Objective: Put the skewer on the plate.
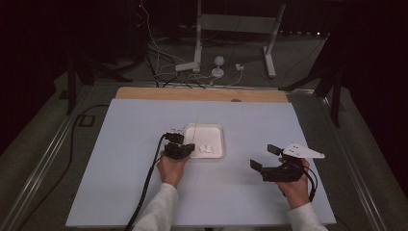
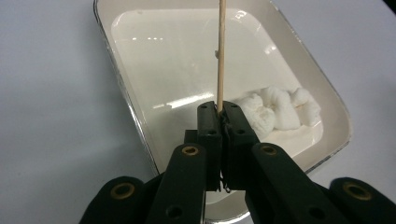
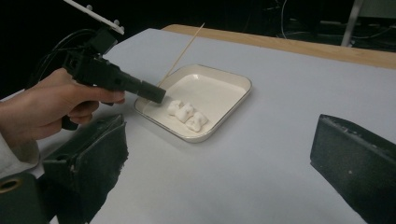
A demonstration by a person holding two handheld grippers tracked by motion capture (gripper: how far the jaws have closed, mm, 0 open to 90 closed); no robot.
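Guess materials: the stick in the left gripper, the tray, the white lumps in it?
Skewer: thin, pale tan, matte, so likely wood or bamboo. It is clamped in the left gripper.
Tray: glossy white with sharp light reflections and a shiny edge, probably glazed ceramic or enamel; I cannot tell which.
Lumps: soft, matte white and puffy, looking like marshmallows.

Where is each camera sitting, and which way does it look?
High view: sits above the person's side, looks forward and down on the table; both forearms, left gripper, right gripper.
Left gripper view: rides the left gripper, looks along its jaws, shut on a wooden stick, into the white tray.
Right gripper view: rides the right gripper, jaws apart, faces the left hand.
All three share the tray and the marshmallows.
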